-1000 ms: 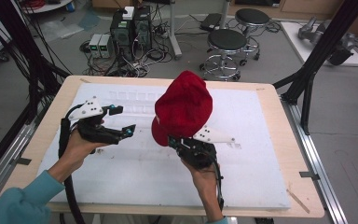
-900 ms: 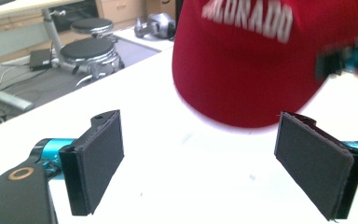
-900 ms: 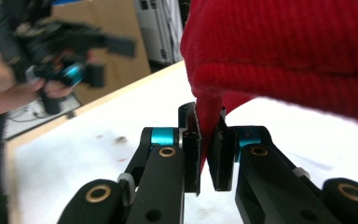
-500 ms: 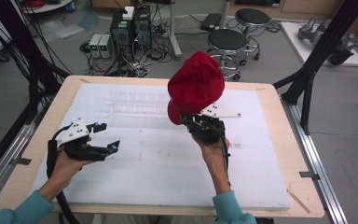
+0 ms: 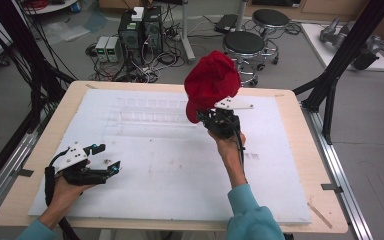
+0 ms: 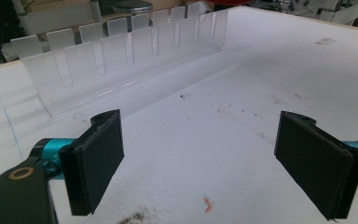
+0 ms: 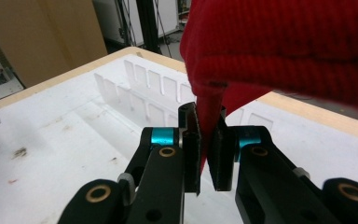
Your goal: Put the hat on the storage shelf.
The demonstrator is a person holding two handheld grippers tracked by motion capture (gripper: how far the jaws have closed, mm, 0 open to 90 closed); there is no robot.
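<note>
Hat (image 5: pixel 211 82): red, soft ribbed knit, held above the table's (image 5: pixel 290 107) far side, its brim pinched between my right gripper's (image 7: pixel 209 154) jaws (the pinch itself reads clearest in the right gripper view). My left gripper (image 6: pixel 200 161) stands wide, holding nothing, facing a clear slotted plastic rack (image 6: pixel 121 60). No legible writing.

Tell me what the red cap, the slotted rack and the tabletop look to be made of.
Red cap: soft fabric, probably corduroy or a knit, going by its fine ribs and slack folds; matte.
Slotted rack: clear plastic, likely acrylic; see-through with frosted-looking tabs.
Tabletop: a white matte sheet, perhaps foam board, scuffed and stained, on a pale wood-look board.
</note>
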